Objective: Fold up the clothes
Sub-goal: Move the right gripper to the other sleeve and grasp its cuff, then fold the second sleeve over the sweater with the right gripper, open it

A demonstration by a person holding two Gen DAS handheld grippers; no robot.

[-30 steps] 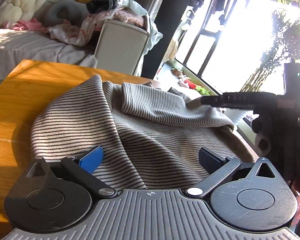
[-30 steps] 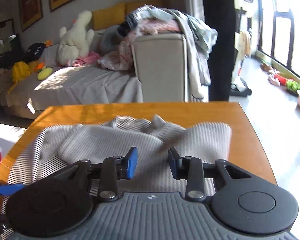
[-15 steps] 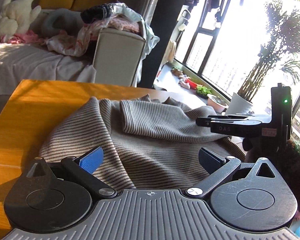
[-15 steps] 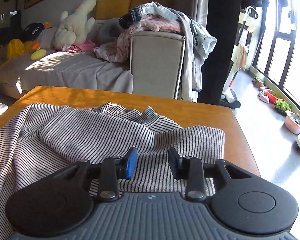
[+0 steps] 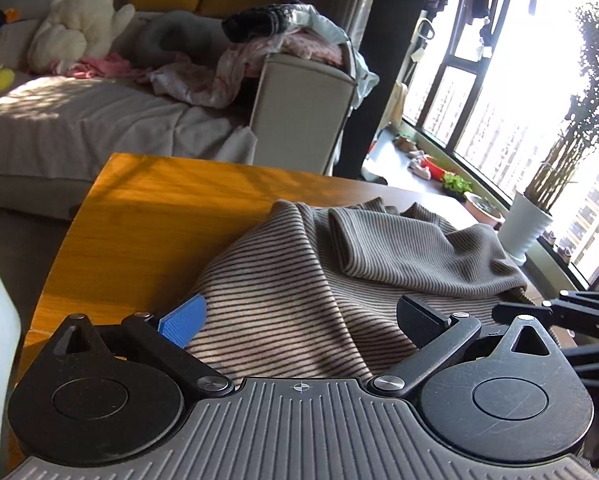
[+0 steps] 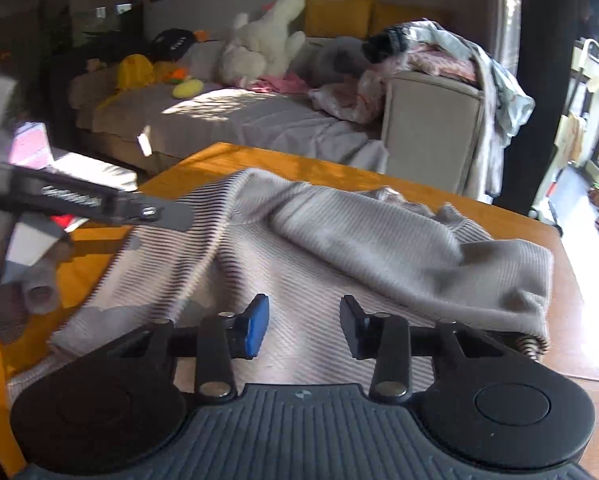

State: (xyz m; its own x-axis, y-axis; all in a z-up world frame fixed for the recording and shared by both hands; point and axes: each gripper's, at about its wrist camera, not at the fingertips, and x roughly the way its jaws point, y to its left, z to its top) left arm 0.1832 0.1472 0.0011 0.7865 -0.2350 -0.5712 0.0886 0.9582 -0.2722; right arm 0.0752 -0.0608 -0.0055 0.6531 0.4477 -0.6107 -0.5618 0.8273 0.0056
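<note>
both grippers empty over the striped top (image 5: 299, 280) on the table (image 5: 159, 200): left gripper (image 5: 299, 316) spread wide, right gripper (image 6: 301, 322) narrower, just been closing.

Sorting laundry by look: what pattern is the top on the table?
Thin dark stripes on beige, the striped top; clearest in the left wrist view.

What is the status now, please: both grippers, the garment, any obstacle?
Left gripper open, empty. Right gripper open, jaws just narrowed, nothing pinched. Striped sweater rumpled on wooden table, unfolded. No obstacle.
</note>
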